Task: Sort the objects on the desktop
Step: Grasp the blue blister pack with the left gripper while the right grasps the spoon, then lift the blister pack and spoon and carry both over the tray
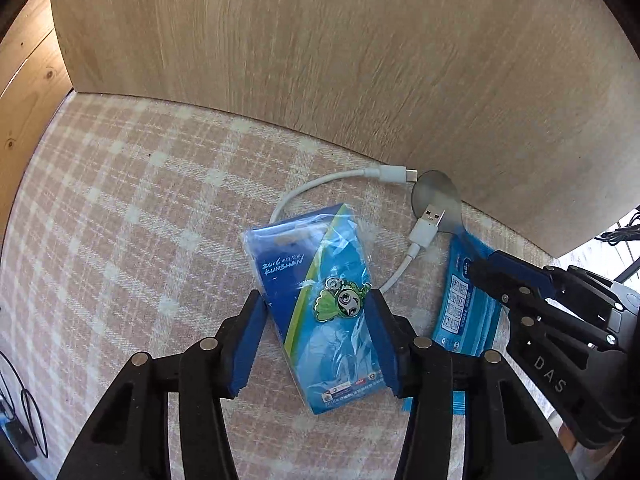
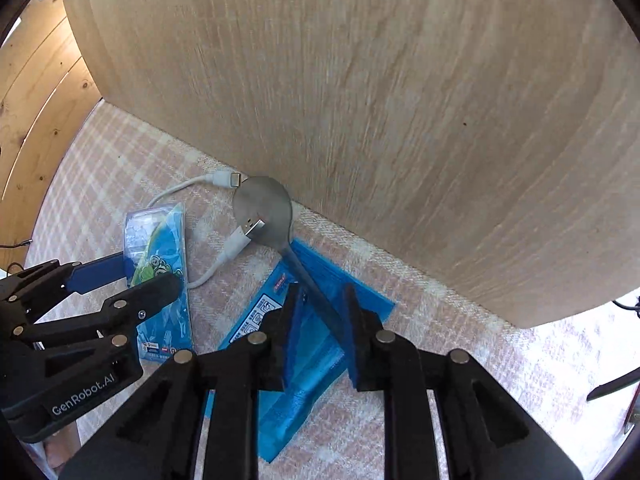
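A blue plastic-wrapped packet (image 1: 304,272) with a green mascot pin lies slantwise on the checked cloth (image 1: 120,220). My left gripper (image 1: 315,295) points down over it, its blue pads touching the packet's two long edges. From the right wrist view the same gripper (image 2: 148,276) straddles that packet (image 2: 160,240). A metal spoon (image 2: 262,204) rests with its handle across a blue wipes pack (image 2: 304,380). My right gripper (image 2: 323,292) is closed narrowly on the handle, which crosses slantwise between the pads. A white USB cable (image 1: 320,184) curls behind, one plug lying on the spoon bowl (image 1: 436,196).
A tall light-wood panel (image 1: 360,60) stands right behind the objects, the spoon bowl almost against it. Pine boards (image 1: 28,92) close the left side. Black cables (image 1: 24,412) lie off the cloth's left edge. A dark pointed object (image 2: 612,384) sits far right.
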The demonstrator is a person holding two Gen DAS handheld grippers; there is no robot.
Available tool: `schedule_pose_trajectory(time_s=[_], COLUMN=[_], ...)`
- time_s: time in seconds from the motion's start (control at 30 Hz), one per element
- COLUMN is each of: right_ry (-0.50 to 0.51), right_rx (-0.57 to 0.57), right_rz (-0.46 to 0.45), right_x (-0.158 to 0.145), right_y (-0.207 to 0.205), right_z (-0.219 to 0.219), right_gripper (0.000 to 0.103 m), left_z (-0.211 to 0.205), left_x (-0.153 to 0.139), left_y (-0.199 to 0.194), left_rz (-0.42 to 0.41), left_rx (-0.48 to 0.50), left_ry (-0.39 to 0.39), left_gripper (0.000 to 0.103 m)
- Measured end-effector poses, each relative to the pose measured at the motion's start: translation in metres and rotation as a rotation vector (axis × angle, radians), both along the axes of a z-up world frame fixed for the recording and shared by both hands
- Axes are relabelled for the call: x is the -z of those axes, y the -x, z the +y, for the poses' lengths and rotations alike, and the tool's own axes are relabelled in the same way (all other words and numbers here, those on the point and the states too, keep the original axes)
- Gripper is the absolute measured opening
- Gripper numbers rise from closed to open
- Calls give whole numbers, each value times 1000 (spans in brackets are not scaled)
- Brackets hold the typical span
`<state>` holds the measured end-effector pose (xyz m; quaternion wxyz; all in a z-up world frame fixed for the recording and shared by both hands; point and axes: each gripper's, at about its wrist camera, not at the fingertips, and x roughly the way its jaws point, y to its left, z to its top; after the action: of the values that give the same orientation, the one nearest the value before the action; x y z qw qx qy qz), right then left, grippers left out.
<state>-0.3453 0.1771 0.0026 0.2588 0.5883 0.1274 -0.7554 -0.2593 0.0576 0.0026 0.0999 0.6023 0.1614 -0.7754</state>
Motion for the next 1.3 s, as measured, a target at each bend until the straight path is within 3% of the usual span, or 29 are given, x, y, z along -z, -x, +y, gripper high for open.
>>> schedule_pose_trajectory(time_s=[0.1, 0.17, 0.27, 0.4, 0.5, 0.57, 0.63, 0.87, 0.93, 0.97, 1.07, 1.2, 1.27, 1.3], right_ry=[30, 38, 46, 58, 71, 81, 84, 86, 87, 89, 106, 121, 120, 117], right_rx=[27, 45, 64, 94, 125, 146, 156, 162, 160, 159, 163, 163, 164, 165], right_rz=[-32, -49, -54, -59, -78, -93, -100, -98, -93, -91, -94, -99, -99, -101], right_x=[0, 0, 1, 1, 2, 2, 2, 2, 1, 1, 2, 2, 1, 1], right_y=[-4, -9, -19, -32, -36, -36, -36, -37, -37, -37, -37, -39, -39, -40], right_z=[12, 19, 30, 43, 53, 58, 61, 63, 63, 64, 67, 74, 80, 83], right_gripper=[12, 9, 7, 7, 7, 7, 7, 7, 7, 7, 7, 7, 7, 7], left_z=[1, 1, 4, 7, -4, -9, -10, 24, 31, 33, 43, 55, 60, 62], left_x=[0, 1, 3, 4, -1, -7, -13, 4, 15, 17, 19, 22, 21, 21], left_y=[-13, -25, -42, -58, -62, -61, -57, -38, -38, -39, -44, -45, -50, -54], left_rz=[0, 3, 2, 0, 4, 15, 27, -81, -122, -122, -113, -115, -99, -100], left_rx=[9, 5, 25, 24, -53, -93, -115, -86, -119, -149, -211, -226, -202, -187], left_ry=[-9, -26, -23, -25, -68, -83, -86, -3, 7, 2, -12, 71, 92, 91], left_gripper=[42, 27, 14, 9, 18, 51, 58, 61, 62, 69, 71, 68, 55, 54])
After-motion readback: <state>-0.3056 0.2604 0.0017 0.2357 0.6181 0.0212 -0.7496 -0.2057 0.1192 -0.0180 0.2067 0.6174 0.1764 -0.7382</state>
